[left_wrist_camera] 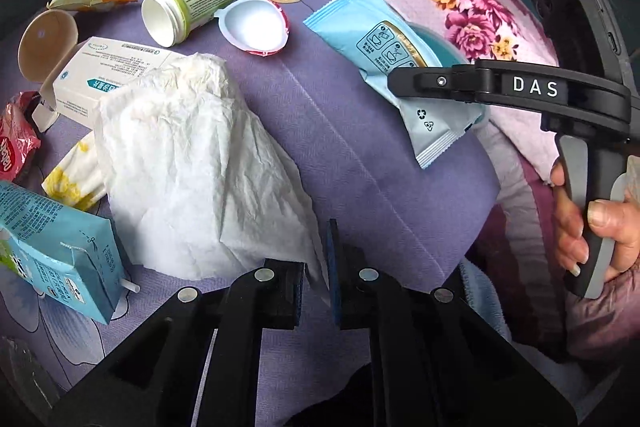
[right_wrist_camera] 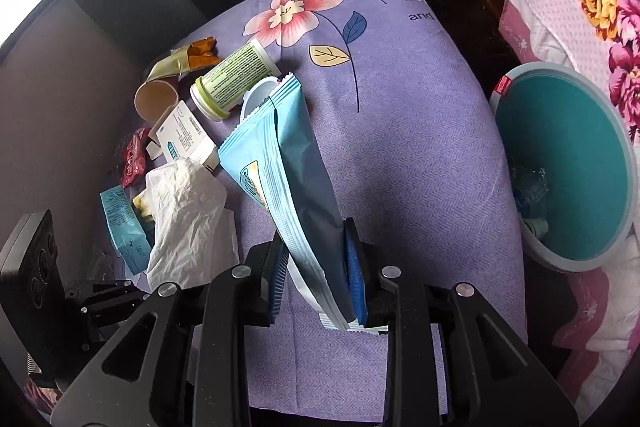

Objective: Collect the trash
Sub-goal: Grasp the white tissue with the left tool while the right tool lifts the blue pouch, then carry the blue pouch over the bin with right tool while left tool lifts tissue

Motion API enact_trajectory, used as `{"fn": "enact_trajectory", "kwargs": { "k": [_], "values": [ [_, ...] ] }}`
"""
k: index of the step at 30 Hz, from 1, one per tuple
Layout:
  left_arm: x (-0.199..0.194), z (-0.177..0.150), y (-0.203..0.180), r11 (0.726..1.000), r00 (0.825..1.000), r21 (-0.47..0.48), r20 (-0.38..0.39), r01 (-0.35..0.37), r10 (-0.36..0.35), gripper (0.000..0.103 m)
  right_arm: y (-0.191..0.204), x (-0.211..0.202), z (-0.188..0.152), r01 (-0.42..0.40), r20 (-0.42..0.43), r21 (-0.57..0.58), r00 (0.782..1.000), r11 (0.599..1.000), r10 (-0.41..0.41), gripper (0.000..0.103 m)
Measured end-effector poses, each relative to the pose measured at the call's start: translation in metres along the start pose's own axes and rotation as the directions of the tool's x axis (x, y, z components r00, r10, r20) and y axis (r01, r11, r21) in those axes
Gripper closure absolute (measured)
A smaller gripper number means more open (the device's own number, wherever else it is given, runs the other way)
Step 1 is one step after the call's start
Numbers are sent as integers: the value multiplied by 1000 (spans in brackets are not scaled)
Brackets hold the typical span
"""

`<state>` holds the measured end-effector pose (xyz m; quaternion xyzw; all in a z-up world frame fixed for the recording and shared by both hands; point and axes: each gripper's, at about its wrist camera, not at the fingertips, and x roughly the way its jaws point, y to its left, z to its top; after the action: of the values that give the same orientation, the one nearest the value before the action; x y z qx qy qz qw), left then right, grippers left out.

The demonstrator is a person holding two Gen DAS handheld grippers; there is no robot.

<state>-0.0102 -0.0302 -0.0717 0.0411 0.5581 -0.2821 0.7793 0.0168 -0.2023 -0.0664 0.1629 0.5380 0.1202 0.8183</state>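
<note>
one bottle [left_wrist_camera: 192, 5], two cartons [left_wrist_camera: 116, 75], one tissue [left_wrist_camera: 192, 163], one bin [right_wrist_camera: 568, 163]

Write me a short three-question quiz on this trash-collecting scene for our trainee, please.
1. Which item is the right gripper shut on? A) light blue packet B) red wrapper C) milk carton
2. True or false: the green-labelled bottle stands upright with its cap on.
3. What do the jaws of the left gripper pinch?

Key: 1. A. 2. False: it lies on its side, open. 3. A corner of the white tissue.
</note>
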Motion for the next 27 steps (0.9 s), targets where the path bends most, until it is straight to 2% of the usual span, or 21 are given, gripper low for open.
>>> {"fn": "enact_trajectory", "kwargs": {
  "k": [4,8,9,11,12,13,14,18,23,24,25,27],
  "values": [
    [-9,8,-12,1000,999,2,23,29,-29,92,-6,-12,-5,1,25,10,1000,1000,-1,78],
    [-16,17,-3,998,998,-47,54,-37,39,91,-17,-26,-10,11,50,31,999,999,-12,77],
    [-17,17,3,996,997,-65,52,-57,60,86,-19,-29,-12,13,54,36,998,999,-15,77],
    [-20,15,13,990,993,-85,45,-109,113,65,-24,-33,-15,15,60,42,998,999,-18,77],
    [-19,15,16,986,989,-94,43,-136,140,42,-26,-34,-17,14,62,45,998,999,-17,77],
    [-19,14,19,982,985,-102,46,-161,166,31,-28,-34,-18,11,61,49,998,999,-14,77],
    [-19,13,22,978,982,-102,43,-180,185,31,-30,-33,-19,8,59,54,998,999,-11,77],
    [-9,17,32,966,971,-108,6,-237,239,31,-33,-28,-20,-9,50,64,999,998,5,77],
    [10,27,27,949,952,-69,-14,-307,307,31,-37,-24,-20,-18,46,66,999,998,15,76],
    [13,28,25,944,946,-63,-18,-324,323,37,-39,-24,-19,-18,47,72,999,997,15,76],
    [17,29,23,943,945,-60,-28,-326,325,57,-42,-24,-20,-18,47,77,999,997,14,76],
    [21,28,22,950,953,-72,-51,-303,300,80,-46,-23,-20,-16,45,87,999,996,12,76]
  ]
}}
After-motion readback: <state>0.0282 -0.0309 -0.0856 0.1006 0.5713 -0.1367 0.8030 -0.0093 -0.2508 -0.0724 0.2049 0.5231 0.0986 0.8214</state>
